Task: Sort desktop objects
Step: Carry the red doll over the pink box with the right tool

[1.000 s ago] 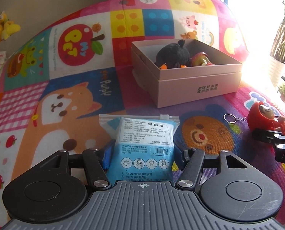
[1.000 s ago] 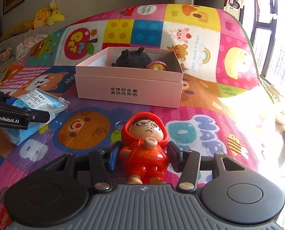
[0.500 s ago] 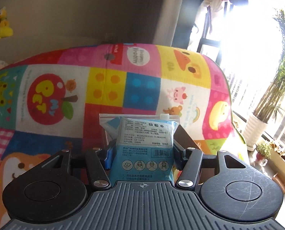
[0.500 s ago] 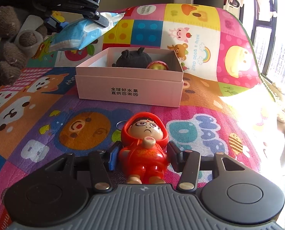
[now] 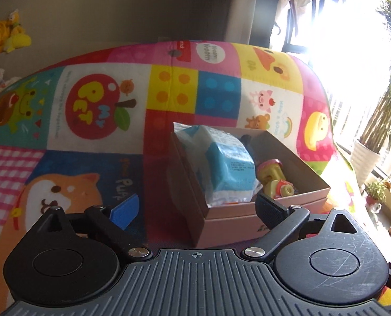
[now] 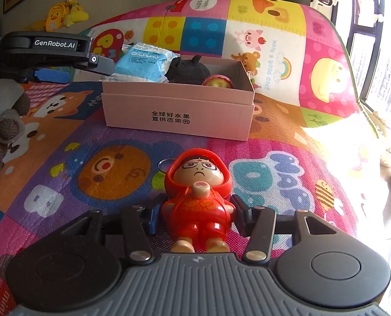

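The blue packet [image 5: 223, 168] lies in the pink box [image 5: 229, 212], leaning on its left wall; it also shows in the right wrist view [image 6: 143, 62]. My left gripper [image 5: 195, 208] is open and empty, just before the box's near corner. It shows from the side in the right wrist view [image 6: 90, 63]. My right gripper [image 6: 195, 214] is shut on a red hooded doll [image 6: 199, 200] that rests on the mat. The box [image 6: 179, 110] also holds a black plush [image 6: 187, 69] and a round toy [image 6: 217, 81].
A colourful play mat [image 6: 116, 168] covers the surface and curves up behind the box. Knitted plush toys [image 6: 3, 131] lie at the left edge. Potted plants [image 5: 374, 144] and a bright window stand at the right.
My left gripper has opened and let the blue packet go into the box. It now sits lower, in front of the box. The right gripper and the doll have not moved.
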A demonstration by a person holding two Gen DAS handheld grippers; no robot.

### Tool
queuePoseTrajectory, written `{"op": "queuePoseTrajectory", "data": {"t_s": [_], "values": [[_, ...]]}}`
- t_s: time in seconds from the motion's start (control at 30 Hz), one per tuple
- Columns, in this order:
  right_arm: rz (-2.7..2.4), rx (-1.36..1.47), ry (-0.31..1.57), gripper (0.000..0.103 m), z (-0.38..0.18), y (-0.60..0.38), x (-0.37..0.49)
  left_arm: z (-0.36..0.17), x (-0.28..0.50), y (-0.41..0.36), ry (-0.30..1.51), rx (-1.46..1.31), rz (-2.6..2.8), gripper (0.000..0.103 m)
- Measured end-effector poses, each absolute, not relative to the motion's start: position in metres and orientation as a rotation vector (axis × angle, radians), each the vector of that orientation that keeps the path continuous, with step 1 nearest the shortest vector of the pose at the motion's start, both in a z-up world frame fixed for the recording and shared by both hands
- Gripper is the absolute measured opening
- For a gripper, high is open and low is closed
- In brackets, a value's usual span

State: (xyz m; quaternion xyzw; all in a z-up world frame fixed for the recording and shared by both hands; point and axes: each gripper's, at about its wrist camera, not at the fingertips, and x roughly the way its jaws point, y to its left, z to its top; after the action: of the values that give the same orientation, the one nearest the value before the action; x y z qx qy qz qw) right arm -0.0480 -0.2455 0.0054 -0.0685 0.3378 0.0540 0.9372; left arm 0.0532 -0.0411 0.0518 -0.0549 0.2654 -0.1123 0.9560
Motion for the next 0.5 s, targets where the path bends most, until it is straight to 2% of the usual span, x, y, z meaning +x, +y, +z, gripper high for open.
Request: {"op": "queuePoseTrajectory", "data": {"t_s": [0.17, 0.3, 0.4, 0.5], "values": [[0.14, -0.175, 0.601, 0.052, 0.065, -0.245, -0.026, 0.029, 0.036, -0.021, 0.608, -0.152, -0.215, 0.1], [0.163, -0.119, 0.53, 0.052, 0.118, -0.235, 0.023, 0.013, 0.032, -0.012, 0.647, -0.228, -0.237, 0.101], [0.162, -0.05, 0.59, 0.052, 0.124, -0.223, 0.076, 0.01, 0.031, -0.01, 0.64, -0.24, -0.265, 0.101], [0.126, -0.018, 0.68, 0.052, 0.101, -0.213, 0.119, 0.01, 0.027, -0.007, 0.618, -0.25, -0.285, 0.101]]}}
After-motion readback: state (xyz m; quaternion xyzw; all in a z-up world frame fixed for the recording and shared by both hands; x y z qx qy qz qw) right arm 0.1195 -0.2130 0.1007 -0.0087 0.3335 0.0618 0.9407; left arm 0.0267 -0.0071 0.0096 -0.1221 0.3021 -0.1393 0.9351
